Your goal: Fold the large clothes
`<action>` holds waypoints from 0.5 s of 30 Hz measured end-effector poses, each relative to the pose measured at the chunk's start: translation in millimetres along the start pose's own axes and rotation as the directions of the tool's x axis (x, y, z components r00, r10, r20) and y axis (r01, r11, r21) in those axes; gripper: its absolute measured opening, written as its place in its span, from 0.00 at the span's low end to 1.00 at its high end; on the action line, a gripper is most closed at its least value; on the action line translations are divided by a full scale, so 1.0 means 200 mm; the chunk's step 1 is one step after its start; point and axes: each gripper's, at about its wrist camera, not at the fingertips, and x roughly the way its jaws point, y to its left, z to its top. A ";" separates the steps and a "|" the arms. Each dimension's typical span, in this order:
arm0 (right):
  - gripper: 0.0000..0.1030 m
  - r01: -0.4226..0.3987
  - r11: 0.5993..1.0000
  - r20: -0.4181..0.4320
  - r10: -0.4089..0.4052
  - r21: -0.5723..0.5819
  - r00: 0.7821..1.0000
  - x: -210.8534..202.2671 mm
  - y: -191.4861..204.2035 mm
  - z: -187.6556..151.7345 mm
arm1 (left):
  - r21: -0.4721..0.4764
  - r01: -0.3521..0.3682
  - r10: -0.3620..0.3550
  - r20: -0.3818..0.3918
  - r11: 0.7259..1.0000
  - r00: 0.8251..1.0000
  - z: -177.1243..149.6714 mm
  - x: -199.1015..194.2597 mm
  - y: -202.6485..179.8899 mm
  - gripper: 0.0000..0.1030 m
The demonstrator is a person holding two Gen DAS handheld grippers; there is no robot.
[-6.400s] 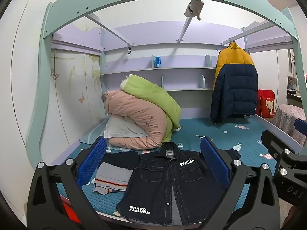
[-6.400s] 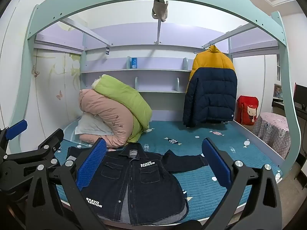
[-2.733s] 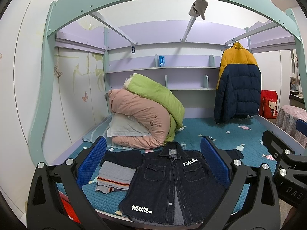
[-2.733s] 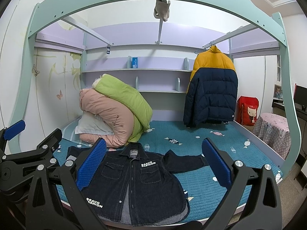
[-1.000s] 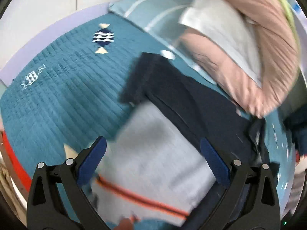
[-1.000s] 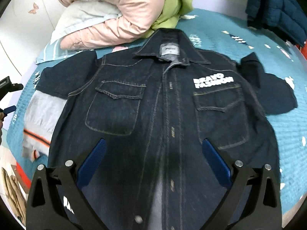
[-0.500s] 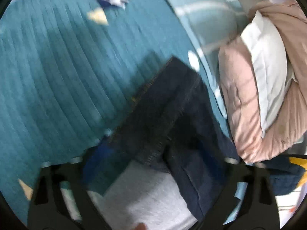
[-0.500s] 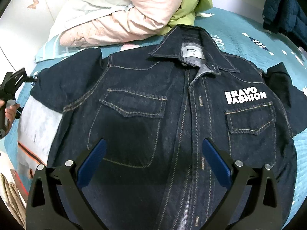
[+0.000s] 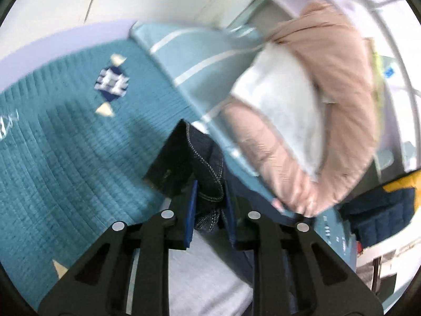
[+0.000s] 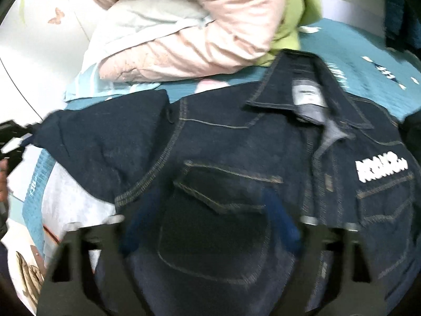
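A dark denim jacket [image 10: 236,158] with a white chest logo lies front up on the teal bedspread [image 9: 65,158]. In the left wrist view its sleeve cuff [image 9: 202,158] is bunched between the blue pads [image 9: 190,210] of my left gripper [image 9: 209,210], whose jaws are closing and press on the cloth. At the left edge of the right wrist view, that left gripper [image 10: 13,137] sits at the sleeve's end. My right gripper [image 10: 210,223], blurred, hovers over the jacket's chest pocket [image 10: 218,210]. Its jaws are closing, still wide apart, with no fold pinched.
A folded grey garment [image 10: 73,192] with an orange stripe lies under the sleeve near the bed's edge. Pink bedding [image 9: 342,79], a white pillow [image 9: 284,100] and green bedding [image 10: 297,8] are piled behind the jacket. A navy and yellow puffer coat [image 9: 381,210] hangs far right.
The left gripper's jaws have narrowed onto the sleeve cuff and the view has tilted up. The right gripper has come closer over the chest pocket, its jaws narrowing.
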 end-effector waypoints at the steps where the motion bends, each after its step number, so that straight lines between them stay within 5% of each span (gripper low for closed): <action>1: 0.30 -0.015 1.000 -0.013 0.015 -0.001 1.000 0.04 0.02 0.01 | 0.033 0.014 -0.015 0.018 0.999 1.000 -0.01 -0.05 -0.05 0.19; 7: 0.04 -0.196 0.980 -0.093 0.196 0.011 0.976 0.27 0.15 0.01 | 0.183 0.103 -0.119 0.075 0.978 0.990 -0.11 -0.30 -0.36 0.19; 10: 0.03 -0.178 0.983 -0.187 0.184 0.046 0.965 0.42 0.15 -0.01 | 0.249 0.142 -0.169 0.092 0.958 0.981 -0.17 -0.38 -0.51 0.09; 15: 0.03 -0.283 0.954 -0.139 0.295 0.098 0.945 0.33 0.01 0.00 | 0.332 0.169 -0.184 0.013 0.928 0.983 -0.31 -0.26 -0.81 0.09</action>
